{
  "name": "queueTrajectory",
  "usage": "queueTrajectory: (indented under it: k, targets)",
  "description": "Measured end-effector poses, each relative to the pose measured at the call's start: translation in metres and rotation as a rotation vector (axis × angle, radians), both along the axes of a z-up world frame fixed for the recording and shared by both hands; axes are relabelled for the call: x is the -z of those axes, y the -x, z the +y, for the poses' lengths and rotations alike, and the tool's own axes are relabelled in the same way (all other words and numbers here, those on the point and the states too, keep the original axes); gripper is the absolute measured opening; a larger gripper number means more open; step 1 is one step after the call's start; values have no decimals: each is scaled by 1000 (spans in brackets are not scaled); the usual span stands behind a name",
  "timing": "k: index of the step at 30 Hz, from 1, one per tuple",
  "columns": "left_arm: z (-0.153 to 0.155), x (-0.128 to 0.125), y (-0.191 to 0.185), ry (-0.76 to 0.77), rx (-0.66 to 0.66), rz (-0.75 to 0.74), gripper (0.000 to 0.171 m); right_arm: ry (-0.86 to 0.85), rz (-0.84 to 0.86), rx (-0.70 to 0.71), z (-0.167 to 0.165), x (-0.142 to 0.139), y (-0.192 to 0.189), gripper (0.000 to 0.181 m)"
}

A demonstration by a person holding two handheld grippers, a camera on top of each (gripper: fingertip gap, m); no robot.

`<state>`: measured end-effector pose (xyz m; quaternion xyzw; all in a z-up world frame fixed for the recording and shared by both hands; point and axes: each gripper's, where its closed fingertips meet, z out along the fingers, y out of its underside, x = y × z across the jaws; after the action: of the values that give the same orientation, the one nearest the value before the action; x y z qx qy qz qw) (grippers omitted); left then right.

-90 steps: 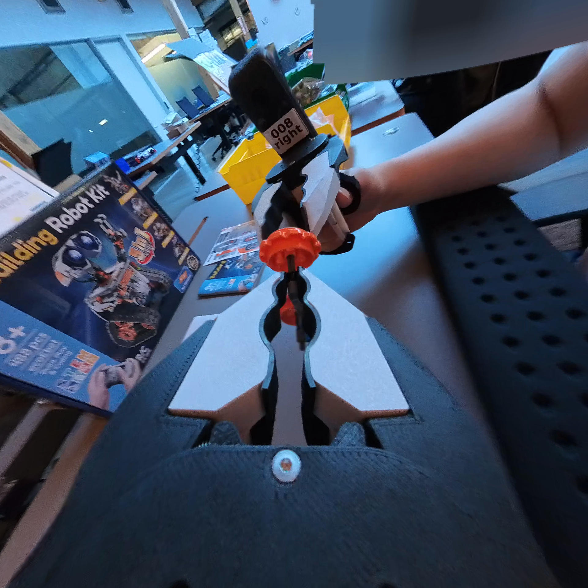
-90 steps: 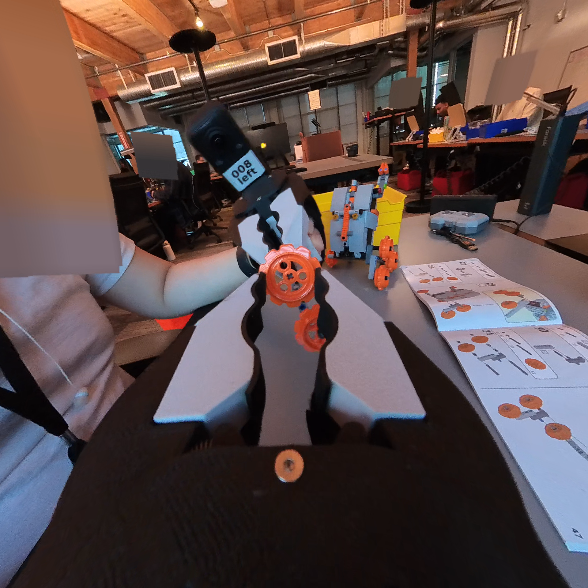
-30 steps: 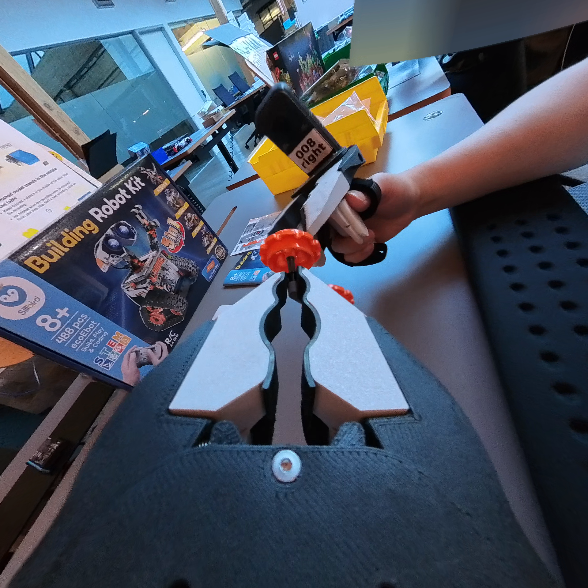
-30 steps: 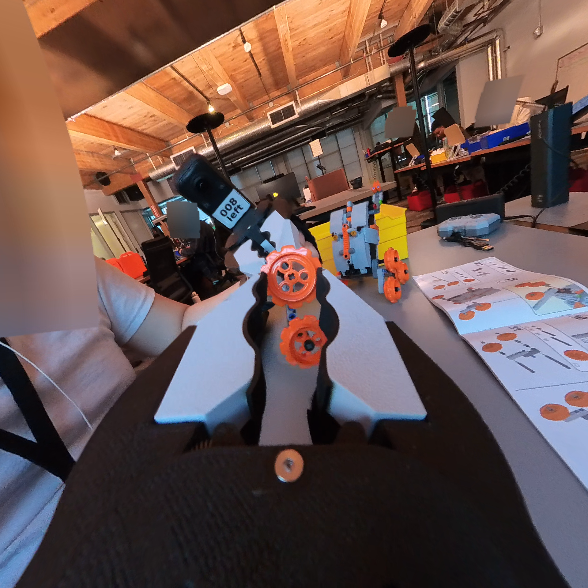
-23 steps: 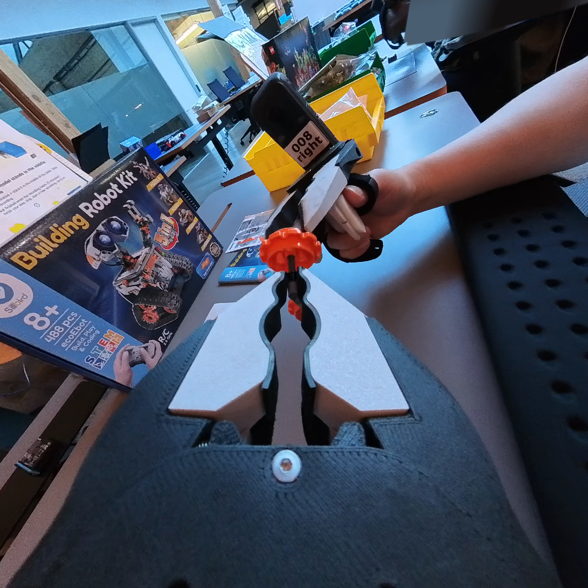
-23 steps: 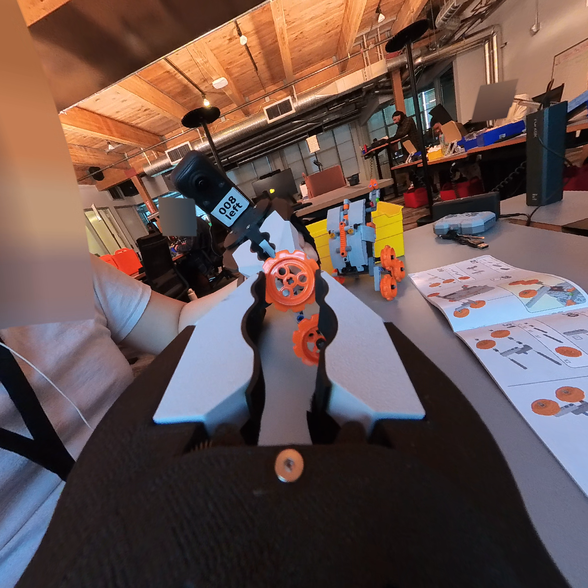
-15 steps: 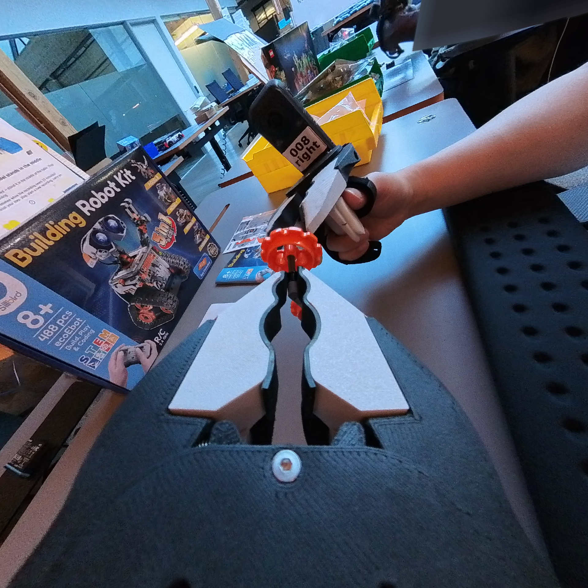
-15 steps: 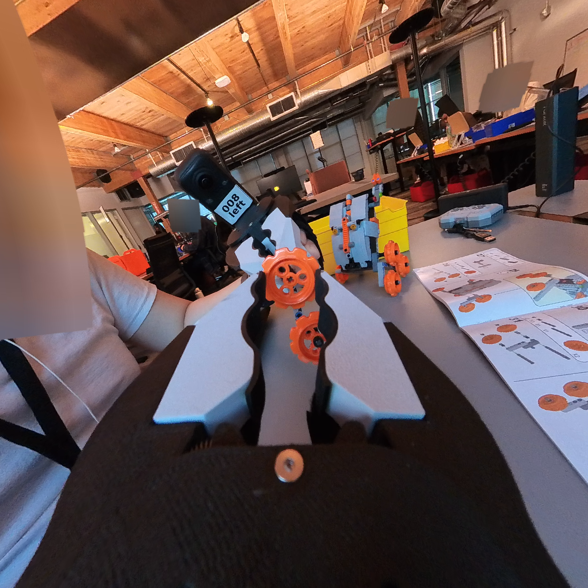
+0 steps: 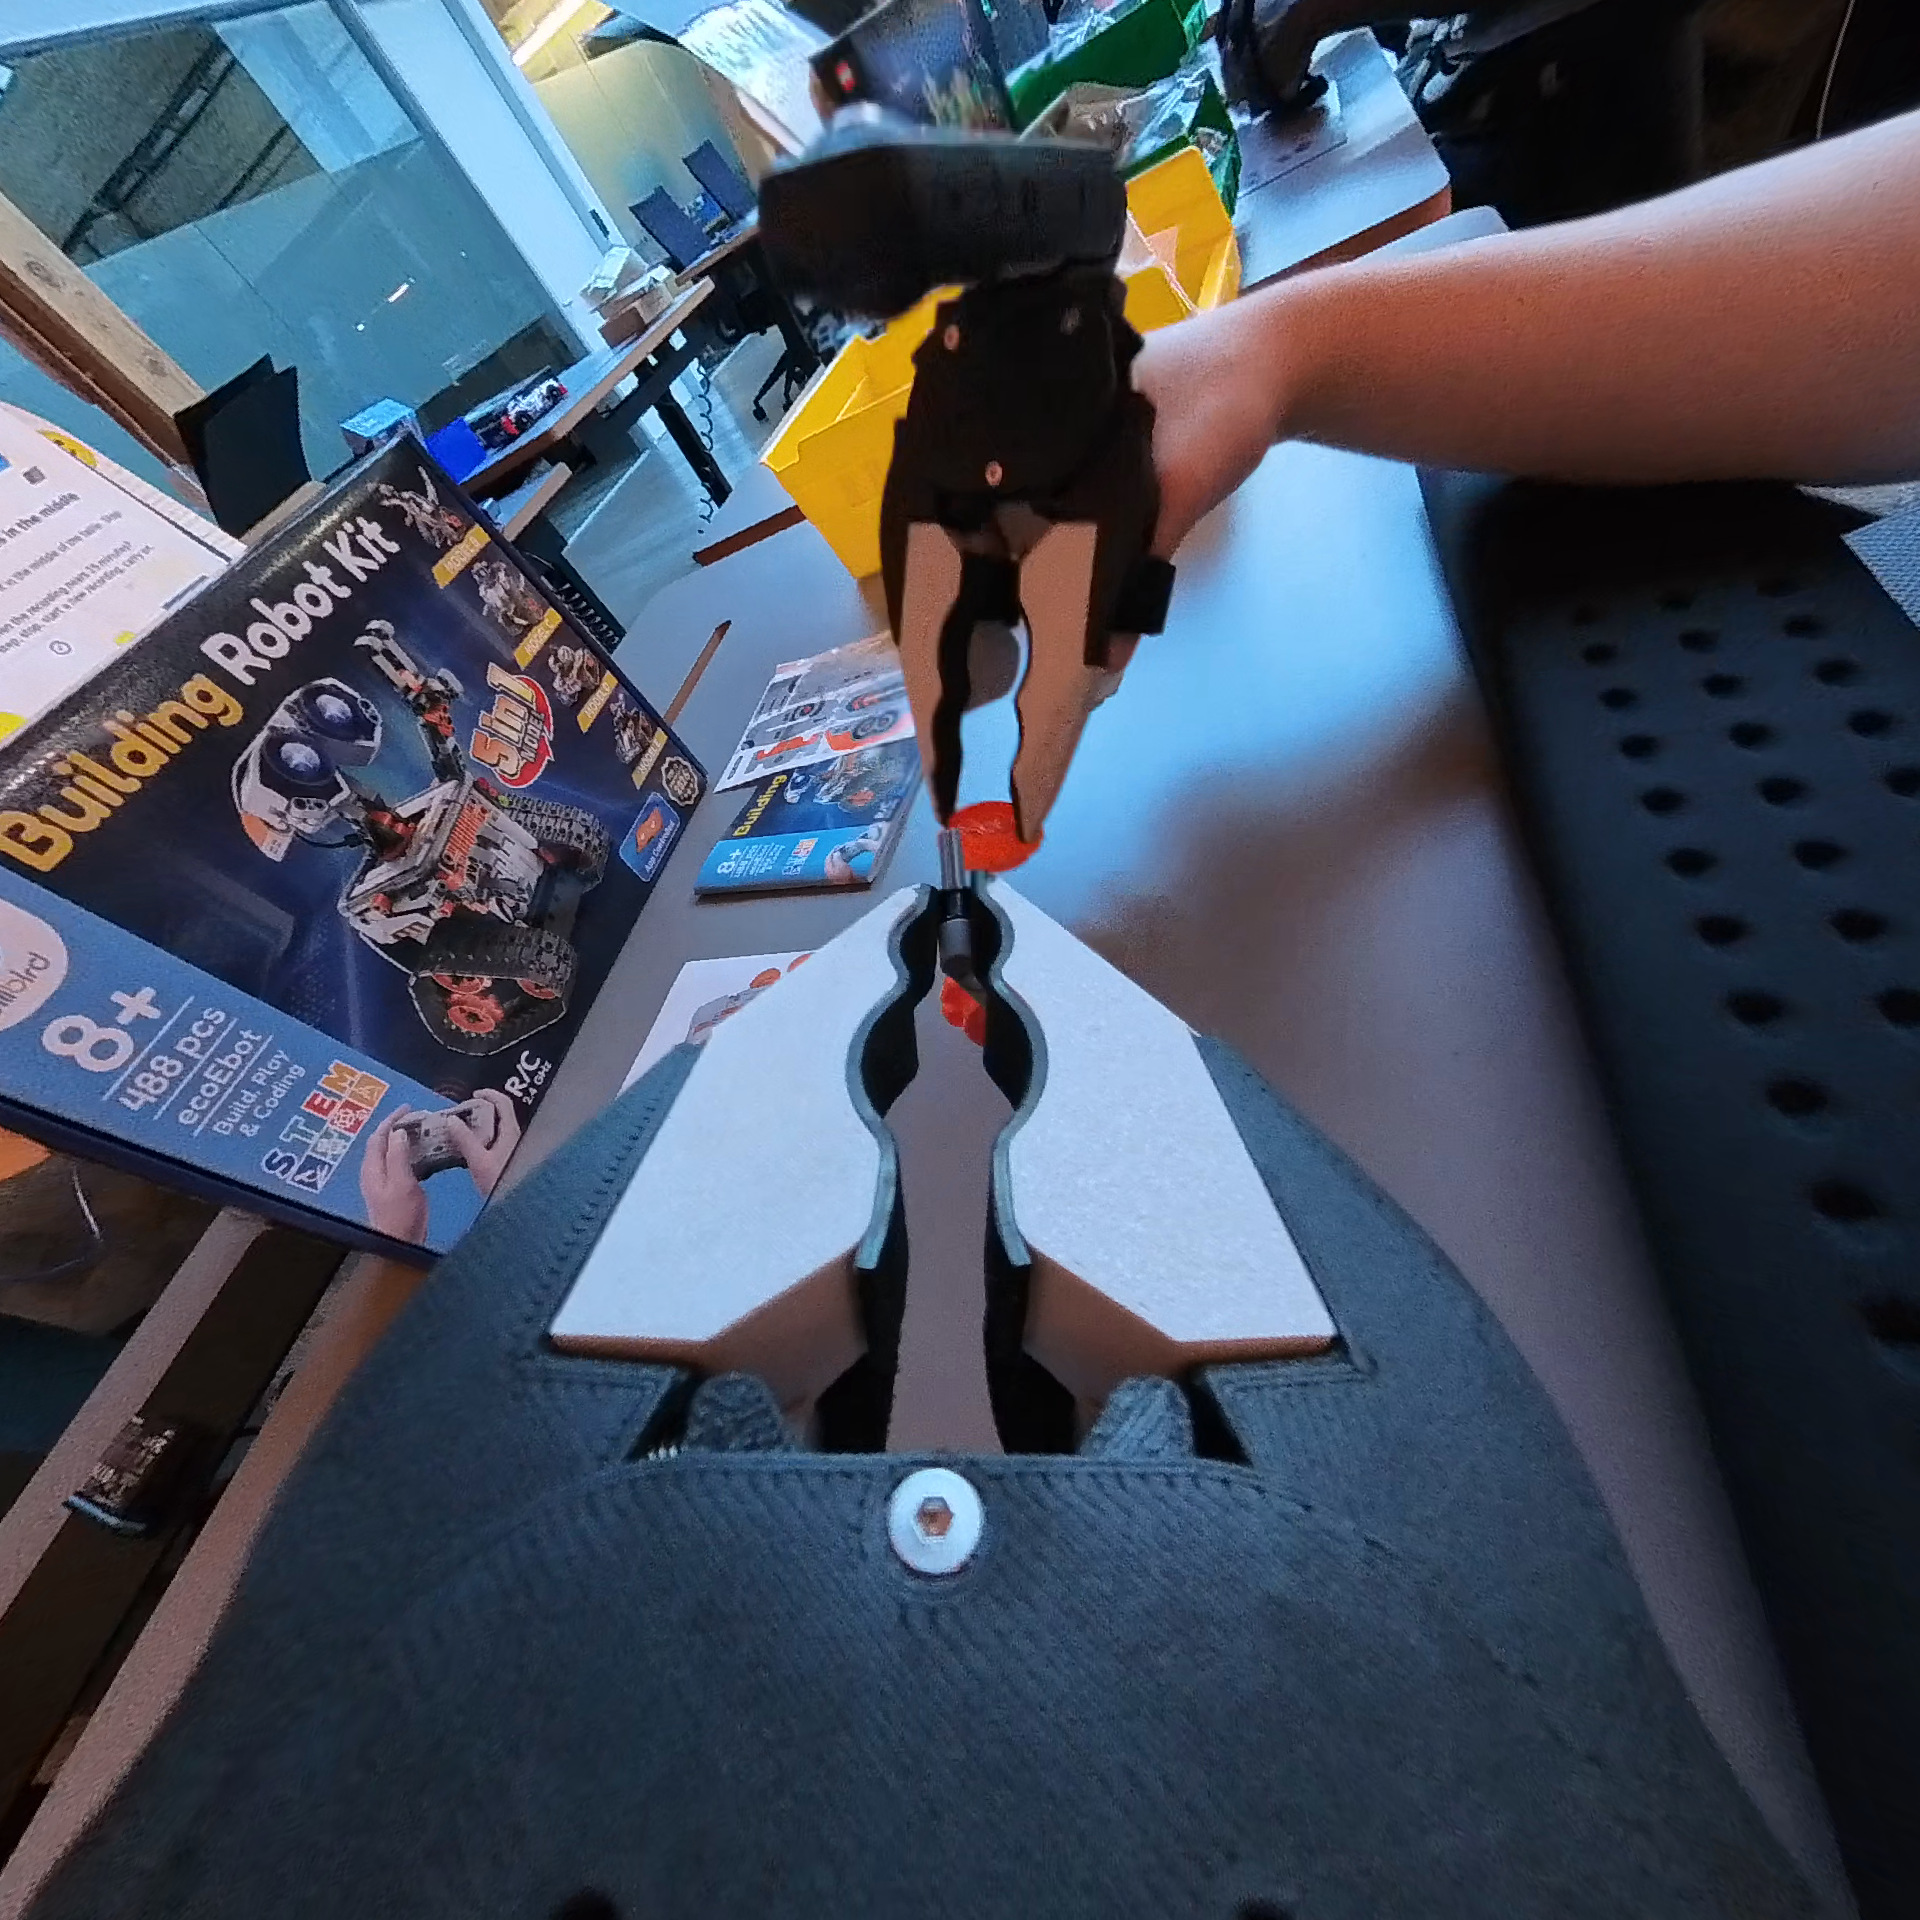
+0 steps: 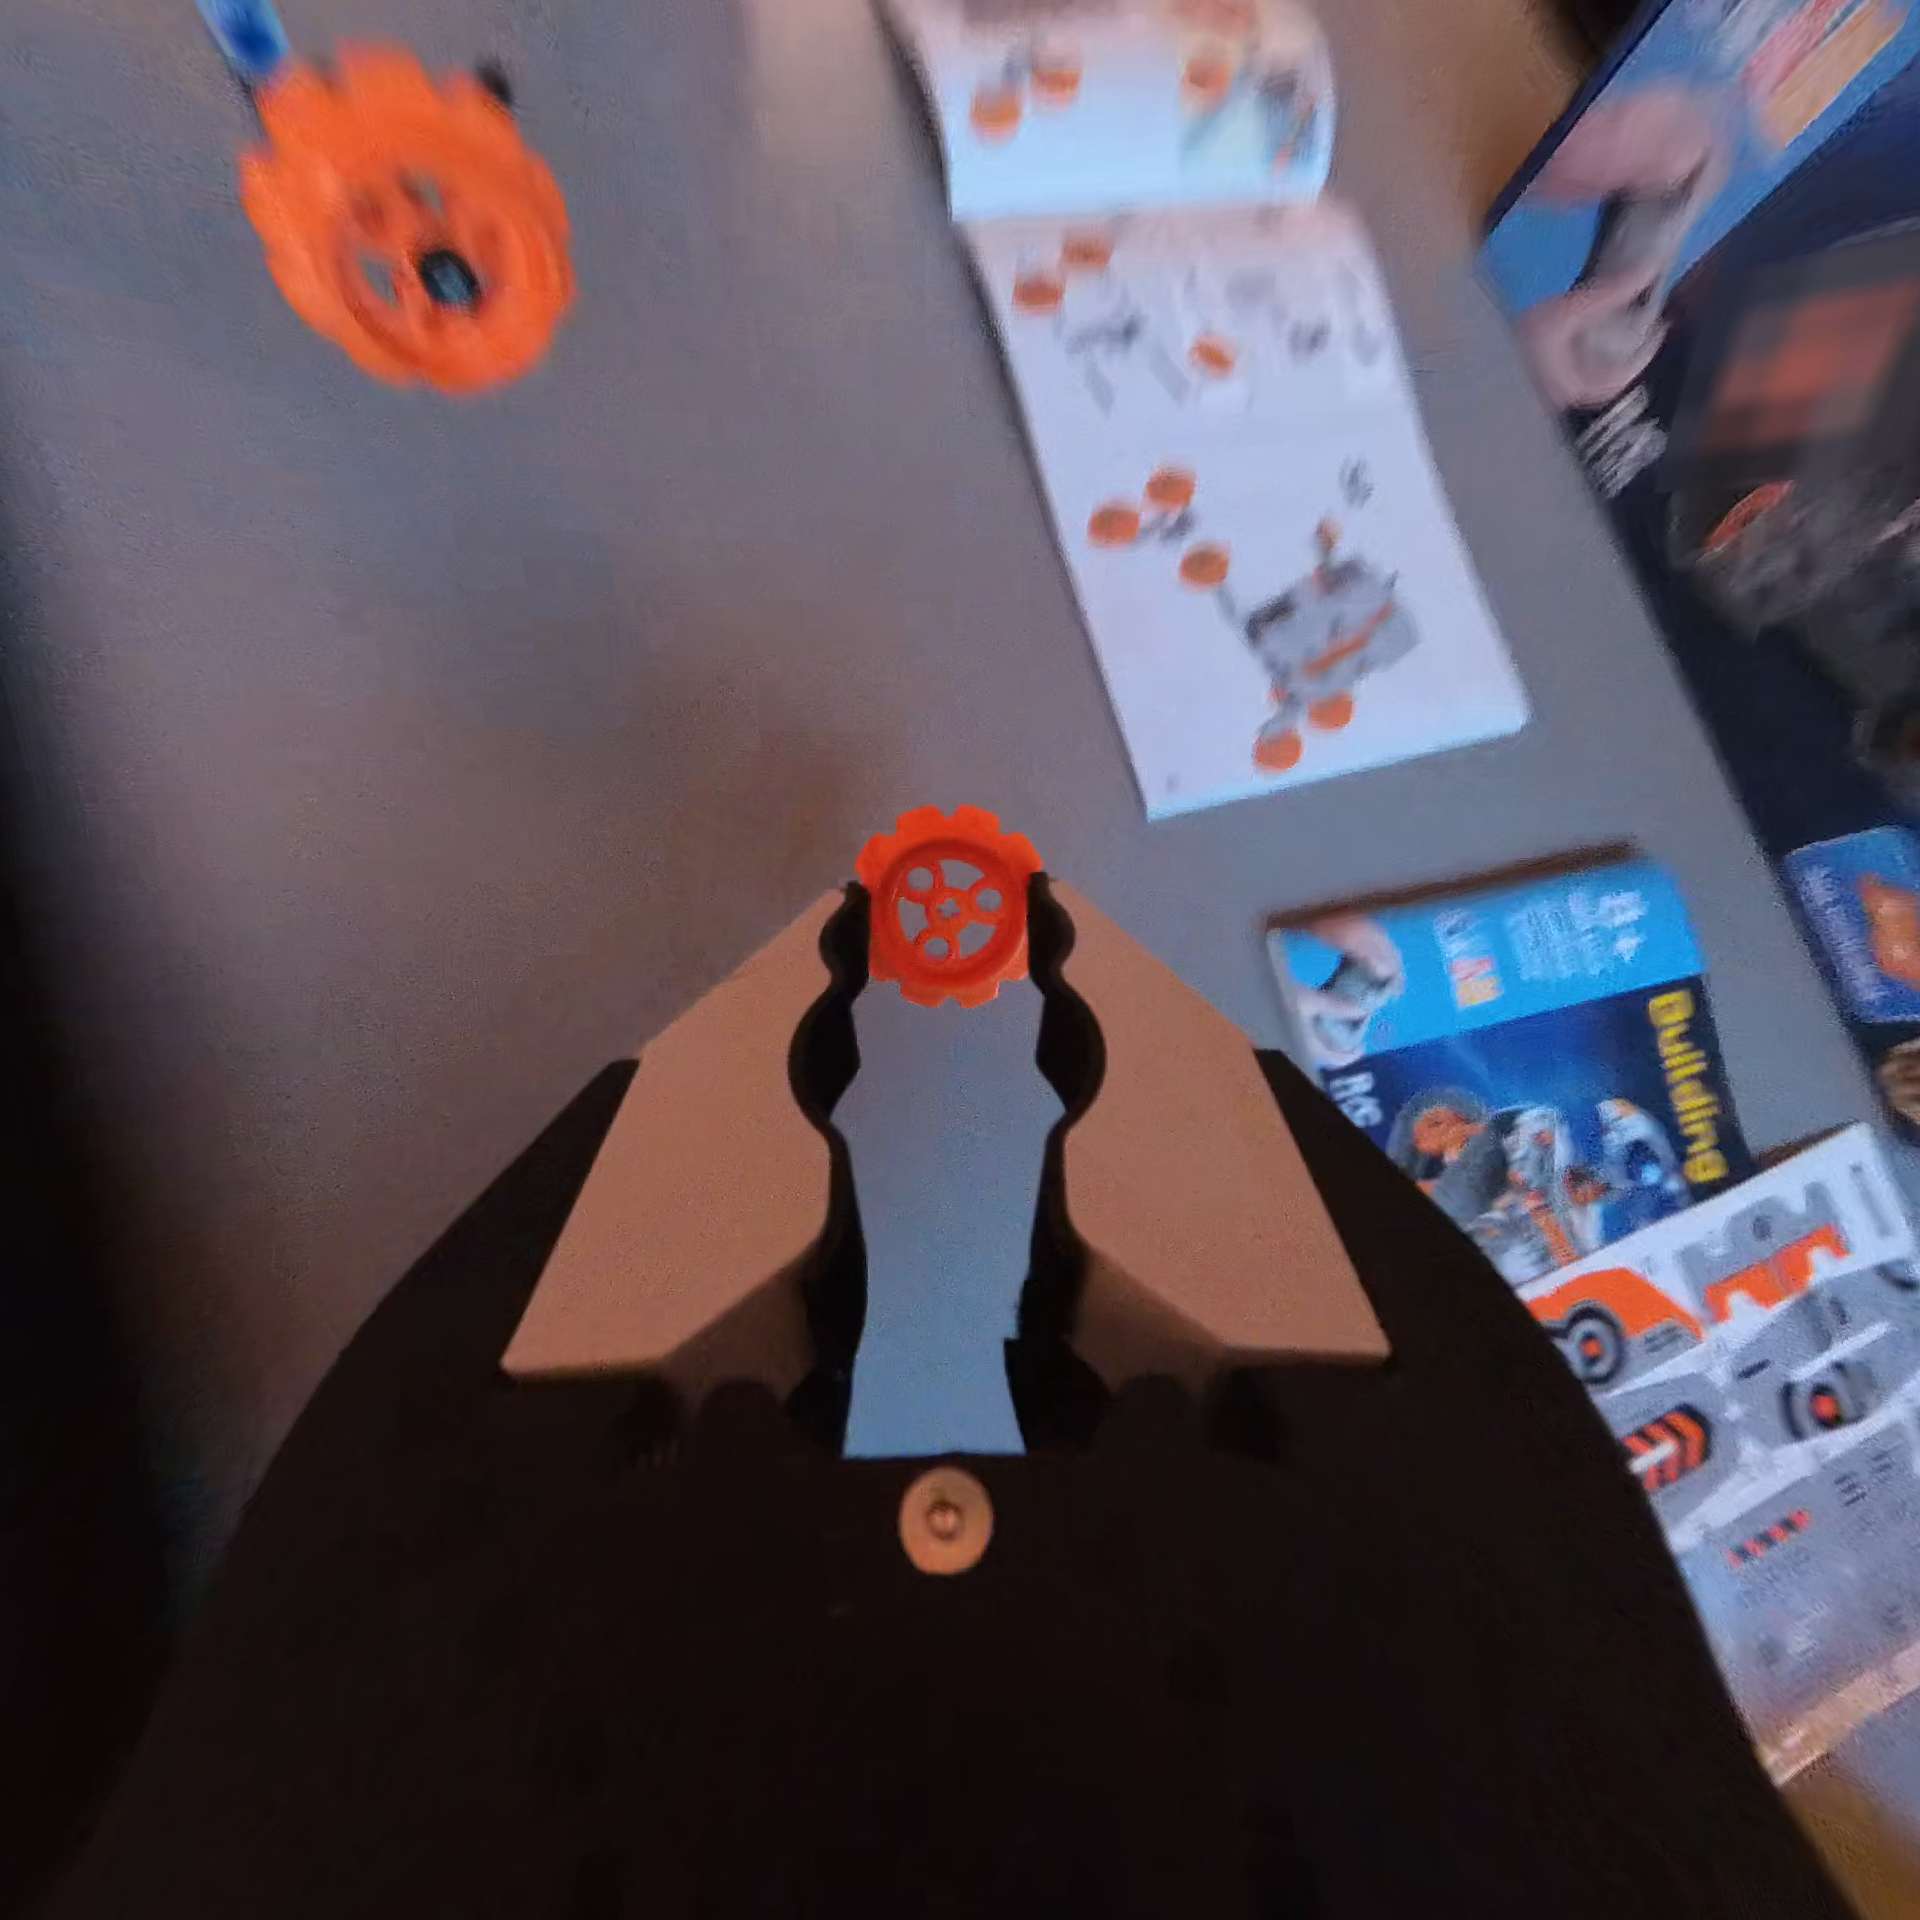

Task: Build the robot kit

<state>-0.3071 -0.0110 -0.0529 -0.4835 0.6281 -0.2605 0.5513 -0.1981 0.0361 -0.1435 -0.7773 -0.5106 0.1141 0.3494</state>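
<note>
My left gripper (image 9: 951, 914) is shut on a short dark grey axle (image 9: 951, 883) that sticks out past its fingertips. My right gripper (image 9: 987, 831) comes down from above, held by a person's hand, and is shut on an orange toothed wheel (image 9: 992, 836) right at the axle's far end; I cannot tell whether they touch. In the right wrist view my right gripper (image 10: 948, 914) points down at the grey table (image 10: 520, 675) with the wheel (image 10: 948, 920) pinched by its rim and its hub hole looking empty. A second orange wheel (image 10: 405, 218) lies on the table.
A blue robot kit box (image 9: 312, 810) leans at the left. Booklets (image 9: 810, 821) and an open instruction sheet (image 10: 1247, 468) lie on the table. A yellow bin (image 9: 831, 457) stands behind. A black perforated chair back (image 9: 1714, 831) is at the right. There is about 15 cm between the tips of the two grippers.
The right gripper has swung from nearly level to pointing down at the table, still shut on the wheel. The wheel now stands a little past the left fingertips, not right on them.
</note>
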Motion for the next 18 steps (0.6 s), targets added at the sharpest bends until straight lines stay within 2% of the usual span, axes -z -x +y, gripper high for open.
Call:
queueTrajectory:
  k: [3, 9, 10, 13, 16, 18]
  targets:
    - [1, 2, 0, 8, -1, 6, 4, 126, -85, 18, -6, 28, -3, 30]
    - [-1, 3, -1, 19, 7, 9, 4, 153, -13, 1, -7, 29, 6, 31]
    - [0, 4, -1, 21, 7, 13, 3, 150, 11, -18, -9, 26, 10, 37]
    - [-2, 7, -2, 28, 14, 27, 3, 66, 169, -125, -16, -3, 36, 49]
    - [-4, 7, -3, 46, 28, 27, 4, 42, 494, -278, -41, -53, 84, 47]
    - [-6, 6, -4, 75, 44, 15, 4, 62, 614, -326, -51, -67, 105, 46]
